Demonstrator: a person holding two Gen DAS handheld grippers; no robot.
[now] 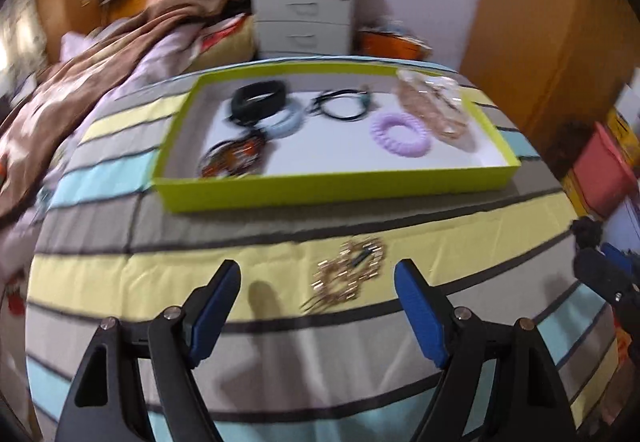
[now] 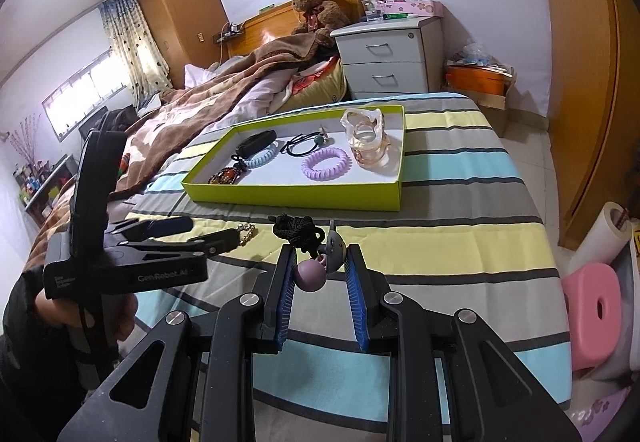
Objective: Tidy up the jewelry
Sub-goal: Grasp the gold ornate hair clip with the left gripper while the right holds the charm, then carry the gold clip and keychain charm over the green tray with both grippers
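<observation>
The right gripper (image 2: 320, 274) is nearest in its own view, its blue-padded jaws drawn in on a beaded ornament (image 2: 310, 276); a mauve bead sits against the left pad, a grey piece against the right, and a knot of black cord (image 2: 294, 228) rises out at 12 o'clock; the ornament is lifted clear of the striped bedspread (image 2: 460, 242). At 9 o'clock a person's hand (image 2: 60, 306) grips the handle of the left gripper (image 2: 208, 234), whose jaws stand spread with nothing pinched; in its own view the left gripper (image 1: 318, 270) hangs above a gold bracelet (image 1: 350, 270) that lies on a yellow stripe of the bedspread (image 1: 120, 282), framed between the two blue pads (image 1: 418, 306) and touching neither; that view is blurred, so finer detail of the bracelet is lost. The same bracelet (image 2: 248, 232) peeks out just past the left fingertips in the right view. Farther off at 12 o'clock lies a lime-green tray (image 1: 320, 190) on the bedspread; inside, from 9 to 3 o'clock, rest a dark beaded bracelet (image 1: 234, 158), a black band (image 1: 258, 102) overlapping a pale blue coil tie (image 1: 284, 118), a thin black cord loop (image 1: 340, 106), a lilac coil tie (image 1: 400, 134) and a clear peach hair clip (image 1: 434, 106). Beyond the tray stands a white bedside cabinet (image 2: 390, 58); at 11 o'clock a brown blanket (image 2: 224, 90) is heaped, with a teddy bear (image 2: 316, 6) against the wooden headboard; at 4 o'clock a pink stool (image 2: 596, 306) sits on the floor.
</observation>
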